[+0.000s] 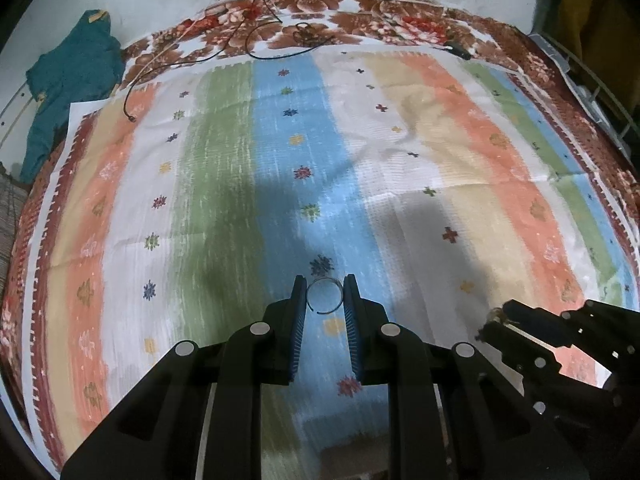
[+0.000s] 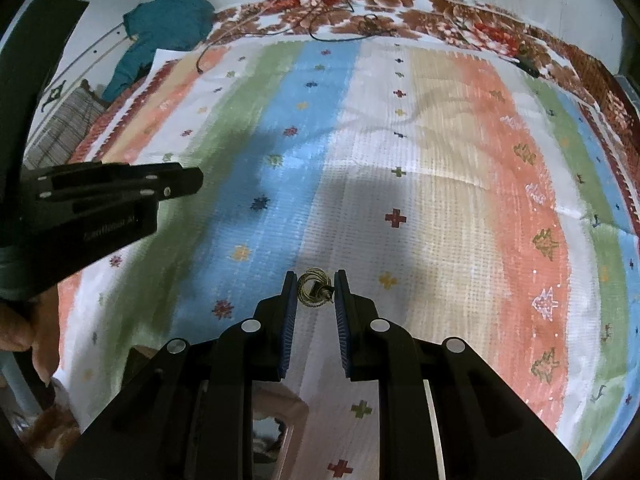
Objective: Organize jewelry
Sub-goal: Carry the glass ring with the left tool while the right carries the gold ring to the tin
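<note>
A thin silver open ring (image 1: pixel 325 295) is pinched between the fingertips of my left gripper (image 1: pixel 324 294), which is shut on it above the striped cloth (image 1: pixel 280 160). My right gripper (image 2: pixel 315 290) is shut on a small gold coiled jewelry piece (image 2: pixel 314 291) with a dark stud at its right side. In the left wrist view the right gripper (image 1: pixel 490 322) shows at the lower right, a bit of gold at its tip. In the right wrist view the left gripper (image 2: pixel 192 180) reaches in from the left.
The striped cloth lies over a floral bedspread (image 1: pixel 320 12). Black cables (image 1: pixel 240 48) trail across the far edge. A teal garment (image 1: pixel 68 84) sits at the far left. A brown box (image 2: pixel 280 420) shows below the right gripper, a hand (image 2: pixel 16 332) at the left edge.
</note>
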Demonstrator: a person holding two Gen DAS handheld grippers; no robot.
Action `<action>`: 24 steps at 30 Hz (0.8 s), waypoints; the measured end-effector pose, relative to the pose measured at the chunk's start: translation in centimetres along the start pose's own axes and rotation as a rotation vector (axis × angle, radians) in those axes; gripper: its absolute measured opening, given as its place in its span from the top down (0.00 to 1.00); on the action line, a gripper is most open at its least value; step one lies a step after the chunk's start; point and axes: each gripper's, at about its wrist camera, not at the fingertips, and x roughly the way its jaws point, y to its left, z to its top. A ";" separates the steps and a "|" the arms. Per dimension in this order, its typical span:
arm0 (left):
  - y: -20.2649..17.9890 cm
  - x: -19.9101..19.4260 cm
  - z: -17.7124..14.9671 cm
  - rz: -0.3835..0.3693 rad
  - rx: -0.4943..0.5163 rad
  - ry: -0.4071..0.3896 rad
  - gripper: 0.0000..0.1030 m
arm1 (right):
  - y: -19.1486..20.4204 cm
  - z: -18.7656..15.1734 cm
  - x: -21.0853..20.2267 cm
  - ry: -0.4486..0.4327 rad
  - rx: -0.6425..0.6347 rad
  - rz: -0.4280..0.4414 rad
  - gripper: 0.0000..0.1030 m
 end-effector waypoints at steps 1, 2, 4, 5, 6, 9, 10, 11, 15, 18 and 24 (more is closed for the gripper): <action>0.0 -0.3 -0.1 -0.002 -0.002 -0.003 0.83 | 0.1 -0.1 -0.2 -0.003 -0.003 0.001 0.81; 0.1 -0.6 -0.3 -0.004 -0.005 -0.006 0.83 | 0.2 -0.2 -0.4 -0.008 -0.006 0.002 0.81; 0.4 -1.4 -0.9 -0.011 -0.014 -0.013 0.83 | 0.5 -0.3 -1.1 -0.027 -0.016 0.001 0.81; 0.4 -1.5 -1.1 -0.013 -0.015 -0.015 0.82 | 0.6 -0.3 -1.4 -0.035 -0.018 0.000 0.81; 0.6 -1.9 -1.4 -0.016 -0.018 -0.019 0.82 | 0.7 -0.3 -1.9 -0.043 -0.022 0.004 0.81; 0.7 -3.1 -2.2 -0.024 -0.021 -0.036 0.83 | 1.1 -0.6 -2.8 -0.055 -0.032 0.015 0.81; 0.6 -3.4 -2.5 -0.028 -0.017 -0.043 0.82 | 1.3 -0.7 -3.0 -0.058 -0.037 0.015 0.81; 0.5 -3.9 -2.7 -0.031 -0.014 -0.048 0.82 | 1.4 -0.9 -3.2 -0.061 -0.042 0.014 0.81; -0.1 -5.3 -3.5 -0.048 -0.007 -0.067 0.82 | 1.7 -1.6 -4.0 -0.075 -0.047 0.020 0.81; -0.7 -6.4 -4.1 -0.064 -0.001 -0.082 0.83 | 1.8 -2.0 -4.8 -0.086 -0.046 0.036 0.81; -1.6 -8.3 -5.5 -0.078 0.014 -0.110 0.82 | 2.3 -3.0 -5.6 -0.091 -0.065 0.046 0.81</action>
